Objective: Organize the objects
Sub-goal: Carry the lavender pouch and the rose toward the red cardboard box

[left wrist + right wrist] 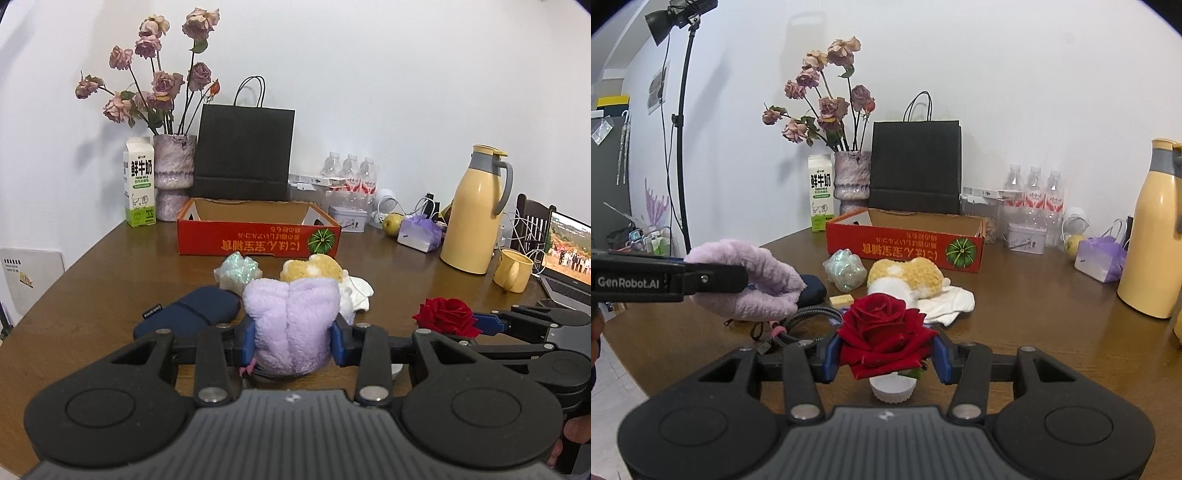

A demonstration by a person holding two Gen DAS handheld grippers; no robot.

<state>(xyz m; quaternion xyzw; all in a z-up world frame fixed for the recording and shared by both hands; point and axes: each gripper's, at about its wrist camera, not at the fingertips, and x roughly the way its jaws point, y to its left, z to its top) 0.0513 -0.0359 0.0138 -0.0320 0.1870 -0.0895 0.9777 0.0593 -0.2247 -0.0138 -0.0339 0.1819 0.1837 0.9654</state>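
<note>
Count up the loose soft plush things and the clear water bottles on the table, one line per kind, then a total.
Soft plush things: 2, the fluffy lilac plush and the yellow-and-white plush toy.
Clear plastic water bottles: 3.
Total: 5.

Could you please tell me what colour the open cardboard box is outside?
Red, with a green pumpkin picture; the box shows best in the left wrist view.

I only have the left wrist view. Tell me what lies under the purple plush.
Observer: A coiled braided cable lies on the table below the plush, which the left gripper holds.
Operator: Report what is under the rose.
Observer: A small white cap sits beneath the rose held by the right gripper.
Operator: Name anything beside the navy pouch.
Observer: A small yellow block lies right of the pouch.
</note>
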